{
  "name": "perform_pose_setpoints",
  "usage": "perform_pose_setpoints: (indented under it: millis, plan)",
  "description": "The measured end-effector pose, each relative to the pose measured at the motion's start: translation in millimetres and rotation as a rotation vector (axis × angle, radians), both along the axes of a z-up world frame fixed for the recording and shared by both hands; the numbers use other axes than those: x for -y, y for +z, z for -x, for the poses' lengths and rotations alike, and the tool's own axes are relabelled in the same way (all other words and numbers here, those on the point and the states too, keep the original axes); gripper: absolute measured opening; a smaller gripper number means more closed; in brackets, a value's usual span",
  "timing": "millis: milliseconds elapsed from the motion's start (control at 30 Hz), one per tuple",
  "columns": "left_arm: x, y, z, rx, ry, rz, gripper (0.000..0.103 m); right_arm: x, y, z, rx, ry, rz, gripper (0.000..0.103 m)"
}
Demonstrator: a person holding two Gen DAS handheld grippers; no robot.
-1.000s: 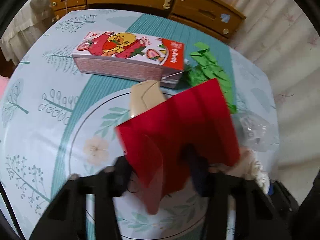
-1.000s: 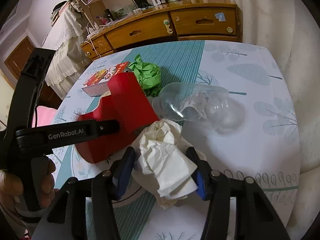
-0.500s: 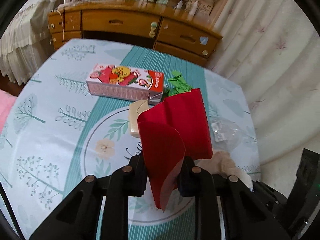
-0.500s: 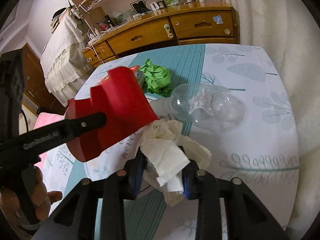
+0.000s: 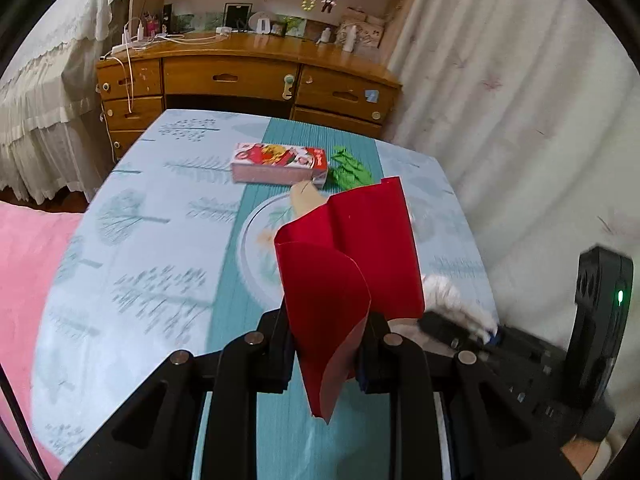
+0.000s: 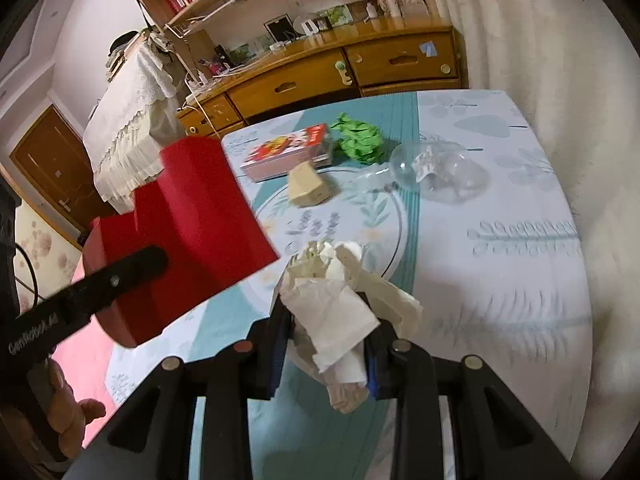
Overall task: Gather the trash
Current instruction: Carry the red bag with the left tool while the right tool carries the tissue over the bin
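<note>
Both tongs have closed and lifted the red card and white tissue off the table.

Crumpled white tissue between right gripper jaws, above patterned tablecloth.

red sheet hides part of the tan box; tablecloth near it is motion-blurred.

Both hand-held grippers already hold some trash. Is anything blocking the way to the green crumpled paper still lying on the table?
Nothing visible blocks it from above. The green crumpled paper lies open on the table, with the snack box close on one side and the clear plastic bottle on the other.
</note>
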State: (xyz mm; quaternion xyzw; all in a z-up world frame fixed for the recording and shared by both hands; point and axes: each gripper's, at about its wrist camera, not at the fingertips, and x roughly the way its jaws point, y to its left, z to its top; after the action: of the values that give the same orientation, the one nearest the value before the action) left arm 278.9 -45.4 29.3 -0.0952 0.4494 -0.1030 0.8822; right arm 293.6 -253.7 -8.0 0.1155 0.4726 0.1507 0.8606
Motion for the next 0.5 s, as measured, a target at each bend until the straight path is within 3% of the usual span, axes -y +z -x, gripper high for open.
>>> perform_pose_setpoints:
  millis: [333, 500]
  plan:
    - [-78, 35, 130, 0.043, -0.146, -0.008, 0.021, -72, 63, 149, 0.094, -0.13, 0.02, 0.031]
    - [-114, 41, 187, 0.066, -0.206, -0.018, 0.021, -106, 69, 216, 0.088, -0.164, 0.017, 0.031]
